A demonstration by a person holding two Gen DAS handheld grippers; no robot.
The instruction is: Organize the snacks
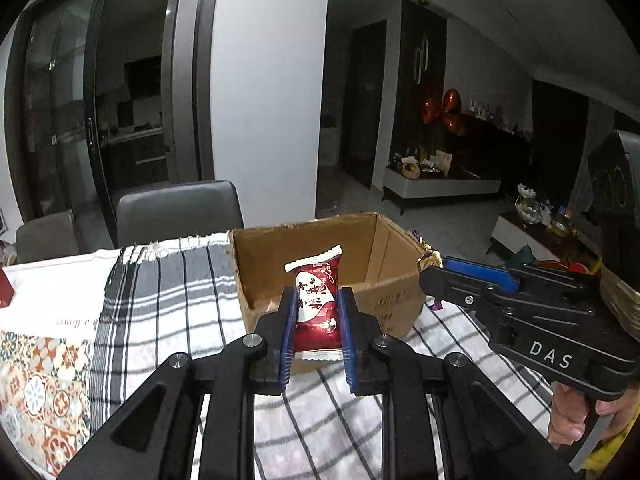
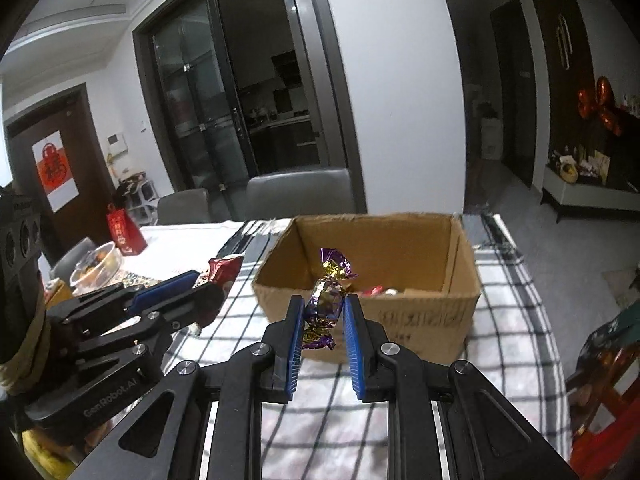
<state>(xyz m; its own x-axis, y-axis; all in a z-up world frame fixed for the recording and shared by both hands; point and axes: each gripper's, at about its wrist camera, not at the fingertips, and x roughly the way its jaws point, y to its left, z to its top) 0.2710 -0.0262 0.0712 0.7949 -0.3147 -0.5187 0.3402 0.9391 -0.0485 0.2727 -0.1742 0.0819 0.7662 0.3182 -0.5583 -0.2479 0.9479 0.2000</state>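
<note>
My left gripper (image 1: pixel 317 300) is shut on a red and white snack packet (image 1: pixel 316 304), held upright just in front of an open cardboard box (image 1: pixel 396 292). My right gripper (image 2: pixel 323 304) is shut on a purple and gold foil candy (image 2: pixel 326 300), also held in front of the box (image 2: pixel 424 312). A few wrapped snacks (image 2: pixel 374 290) lie on the box floor. The right gripper shows in the left wrist view (image 1: pixel 430 266) beside the box's right corner, gold foil at its tip. The left gripper shows in the right wrist view (image 2: pixel 208 284) left of the box, with the red packet (image 2: pixel 222 270).
The box stands on a black and white checked cloth (image 1: pixel 168 292) over a table. A red gift bag (image 2: pixel 124 232) and a glass bowl of food (image 2: pixel 96 266) stand at the table's far left. Grey chairs (image 1: pixel 176 208) stand behind the table. A patterned mat (image 1: pixel 44 392) lies left.
</note>
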